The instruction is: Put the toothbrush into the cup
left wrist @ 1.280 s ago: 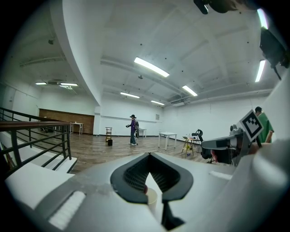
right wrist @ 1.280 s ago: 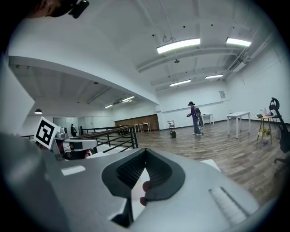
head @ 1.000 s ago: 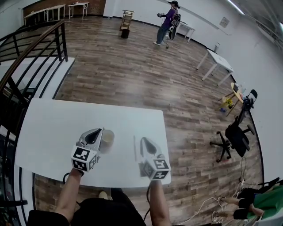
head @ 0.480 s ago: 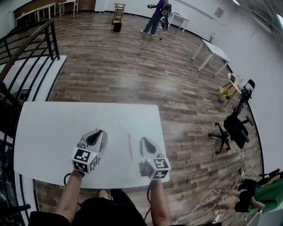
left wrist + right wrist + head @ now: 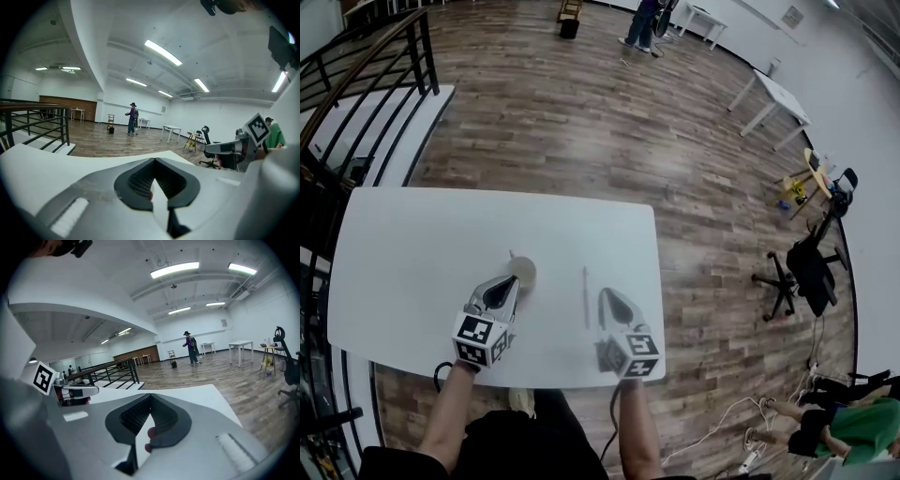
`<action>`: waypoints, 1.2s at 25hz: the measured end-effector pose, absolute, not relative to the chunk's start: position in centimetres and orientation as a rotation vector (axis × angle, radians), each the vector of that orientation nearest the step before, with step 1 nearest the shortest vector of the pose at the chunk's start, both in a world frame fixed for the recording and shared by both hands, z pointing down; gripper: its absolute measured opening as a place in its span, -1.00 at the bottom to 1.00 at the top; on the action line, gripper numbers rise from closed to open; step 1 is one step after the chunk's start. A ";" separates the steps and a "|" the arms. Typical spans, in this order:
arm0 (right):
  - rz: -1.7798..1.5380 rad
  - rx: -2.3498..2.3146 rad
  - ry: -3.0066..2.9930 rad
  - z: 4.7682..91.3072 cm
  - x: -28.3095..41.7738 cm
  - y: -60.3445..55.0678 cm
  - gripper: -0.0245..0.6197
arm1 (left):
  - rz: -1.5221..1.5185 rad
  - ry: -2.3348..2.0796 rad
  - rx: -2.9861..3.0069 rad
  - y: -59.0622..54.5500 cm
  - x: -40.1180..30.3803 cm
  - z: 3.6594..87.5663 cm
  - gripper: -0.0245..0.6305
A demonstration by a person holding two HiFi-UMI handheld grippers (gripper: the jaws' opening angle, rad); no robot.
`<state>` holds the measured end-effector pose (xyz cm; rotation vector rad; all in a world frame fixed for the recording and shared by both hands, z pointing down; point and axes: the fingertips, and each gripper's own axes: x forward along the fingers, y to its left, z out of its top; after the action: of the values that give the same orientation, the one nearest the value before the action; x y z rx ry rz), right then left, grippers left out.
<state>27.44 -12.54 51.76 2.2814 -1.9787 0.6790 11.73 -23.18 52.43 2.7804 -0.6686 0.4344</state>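
A pale cup (image 5: 523, 272) stands on the white table (image 5: 412, 262), just beyond the tip of my left gripper (image 5: 502, 287) and slightly to its right. A thin toothbrush (image 5: 585, 297) lies flat on the table between the two grippers, left of my right gripper (image 5: 608, 300). Both grippers hover over the near part of the table with jaws shut and nothing in them. In the left gripper view the jaws (image 5: 153, 161) meet at the tip, and in the right gripper view (image 5: 150, 397) likewise. Neither gripper view shows the cup or the toothbrush.
The table's right edge (image 5: 656, 281) and near edge drop to a wooden floor. A black railing (image 5: 356, 84) runs along the left. An office chair (image 5: 806, 272) and white tables (image 5: 773, 98) stand far right, and a person (image 5: 645, 19) far back.
Both grippers have sunk toward the table. The cup, hidden behind the left gripper half a second ago, now shows just past its tip. Both stay shut.
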 end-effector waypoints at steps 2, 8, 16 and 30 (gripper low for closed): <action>0.707 2.276 -1.972 52.8 27.2 -12.4 -0.90 | 0.458 -0.661 2.767 -22.9 11.5 53.5 -0.91; 0.792 2.243 -1.953 56.2 26.1 -11.7 -0.90 | 0.507 -0.663 2.714 -22.4 10.4 56.4 -0.91; 0.870 2.193 -1.915 62.1 25.0 -10.9 -0.90 | 0.573 -0.662 2.647 -21.1 8.9 62.3 -0.91; 0.928 2.171 -1.884 65.8 24.0 -9.1 -0.90 | 0.601 -0.680 2.591 -19.6 7.5 66.0 -0.91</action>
<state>23.95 -9.09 65.83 2.1714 -1.8839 0.9281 7.49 -19.65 66.04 2.5907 -0.6796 0.6014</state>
